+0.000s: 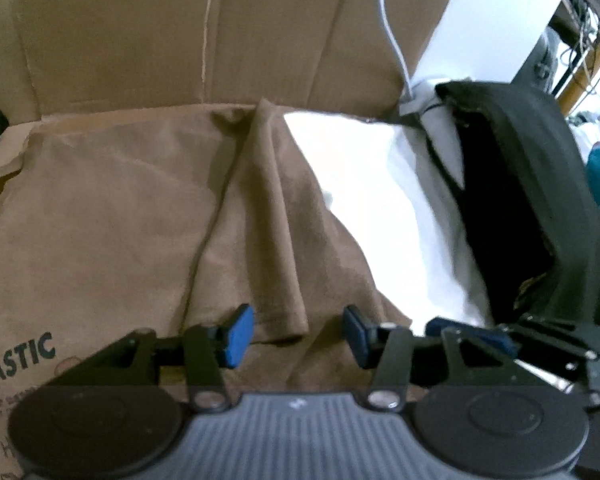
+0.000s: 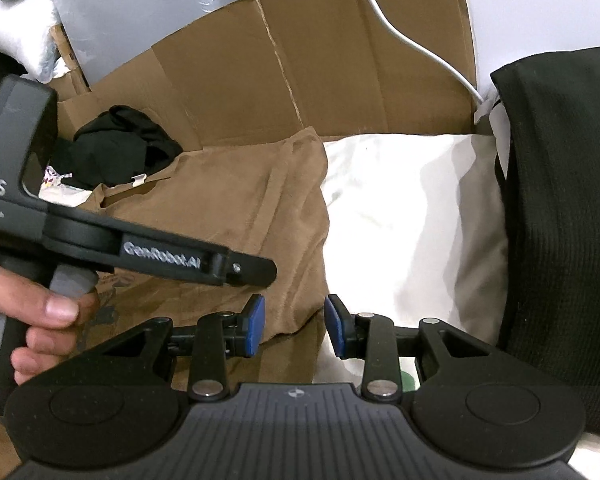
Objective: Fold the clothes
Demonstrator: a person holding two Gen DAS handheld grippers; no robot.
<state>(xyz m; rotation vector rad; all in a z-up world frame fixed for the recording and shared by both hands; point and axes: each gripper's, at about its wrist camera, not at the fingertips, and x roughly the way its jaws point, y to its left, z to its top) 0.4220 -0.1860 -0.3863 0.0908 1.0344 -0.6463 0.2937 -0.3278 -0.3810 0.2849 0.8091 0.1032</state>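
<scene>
We see the brown shirt [image 1: 148, 208] spread over flattened cardboard [image 2: 340, 52], its edge lapping onto a white sheet [image 2: 400, 208]. Our left hand-held gripper [image 1: 299, 334] stands half open astride a raised fold of the shirt, pads not pressing it. Our right hand-held gripper [image 2: 295, 326] hangs partly open over the shirt's edge, holding nothing.

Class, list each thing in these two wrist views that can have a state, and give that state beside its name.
left gripper: open, over a ridge of cloth
right gripper: open, holding nothing
brown garment: spread out, rumpled, not yet folded
black garment: bunched in a heap
cardboard sheet: opened flat, creased
</scene>
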